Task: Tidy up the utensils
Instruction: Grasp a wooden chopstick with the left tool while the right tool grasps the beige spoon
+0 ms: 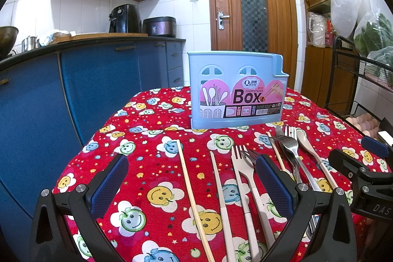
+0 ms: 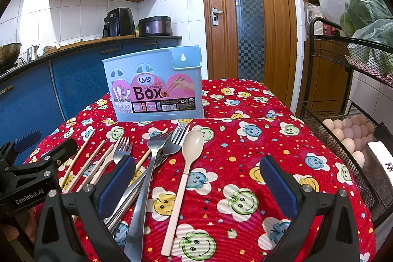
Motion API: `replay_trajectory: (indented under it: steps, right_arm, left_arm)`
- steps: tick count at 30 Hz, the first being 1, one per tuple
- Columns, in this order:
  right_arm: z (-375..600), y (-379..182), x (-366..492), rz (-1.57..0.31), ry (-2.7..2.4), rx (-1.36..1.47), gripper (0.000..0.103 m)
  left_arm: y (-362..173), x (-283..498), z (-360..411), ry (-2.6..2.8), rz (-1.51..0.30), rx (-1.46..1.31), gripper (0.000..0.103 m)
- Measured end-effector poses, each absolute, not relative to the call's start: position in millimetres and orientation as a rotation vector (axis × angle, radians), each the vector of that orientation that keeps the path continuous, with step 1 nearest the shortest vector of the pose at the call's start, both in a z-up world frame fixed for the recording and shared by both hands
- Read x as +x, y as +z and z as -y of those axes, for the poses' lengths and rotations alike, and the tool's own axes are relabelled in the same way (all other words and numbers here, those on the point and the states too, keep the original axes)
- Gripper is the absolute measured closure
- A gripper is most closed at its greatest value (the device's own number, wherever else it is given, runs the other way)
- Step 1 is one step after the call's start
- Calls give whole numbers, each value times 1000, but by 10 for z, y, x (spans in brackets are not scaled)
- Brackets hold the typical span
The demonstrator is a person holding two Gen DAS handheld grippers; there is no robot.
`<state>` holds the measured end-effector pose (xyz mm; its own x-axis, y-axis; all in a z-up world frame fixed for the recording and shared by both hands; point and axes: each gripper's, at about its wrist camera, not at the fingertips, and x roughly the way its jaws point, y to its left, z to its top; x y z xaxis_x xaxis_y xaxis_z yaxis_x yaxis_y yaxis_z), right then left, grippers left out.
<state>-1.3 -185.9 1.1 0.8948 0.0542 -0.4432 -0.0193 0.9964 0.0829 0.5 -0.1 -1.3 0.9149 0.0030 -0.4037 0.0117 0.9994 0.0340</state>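
- Both grippers hang with fingers spread and nothing held: the left gripper [image 1: 191,183] over the chopsticks [image 1: 194,198], the right gripper [image 2: 196,181] over the cream spoon [image 2: 185,178].
- Every utensil lies on the tablecloth [image 2: 245,139] in front of the blue box [image 2: 153,86], none inside it yet.
- Steel forks [image 2: 157,158] overlap left of the spoon; I'd guess grabbing one could drag its neighbours along.

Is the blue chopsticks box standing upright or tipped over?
Upright. The blue chopsticks box rests on its base on the red tablecloth, label facing the cameras, open top upward.
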Motion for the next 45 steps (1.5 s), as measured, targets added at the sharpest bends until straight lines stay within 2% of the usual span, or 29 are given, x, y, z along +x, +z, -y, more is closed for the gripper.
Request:
replay_trajectory:
  steps: [11, 22, 29, 32, 36, 40, 43, 45]
  right_arm:
    - [1887, 34, -38, -462, 46, 110, 0]
    - [1990, 9, 171, -611, 119, 151, 0]
    - [2001, 73, 278, -656, 128, 76, 1]
    - [2013, 103, 355, -679, 140, 54, 6]
    - [2038, 107, 488, -726, 152, 43, 21]
    - [2100, 66, 644, -793, 166, 71, 40]
    - [2131, 50, 736, -824, 173, 91, 48]
    - [2151, 44, 794, -844, 188, 107, 48]
  left_arm:
    - [10, 2, 19, -7, -432, 33, 0]
    - [32, 193, -39, -42, -540, 41, 0]
    - [63, 370, -144, -20, -622, 40, 0]
    - [57, 463, -166, -24, -658, 41, 0]
    - [67, 558, -168, -40, -688, 29, 1]
    - [74, 671, -103, -77, -726, 34, 12]
    - [76, 736, -126, -73, -745, 24, 25]
    - [74, 783, -179, -59, -759, 16, 27]
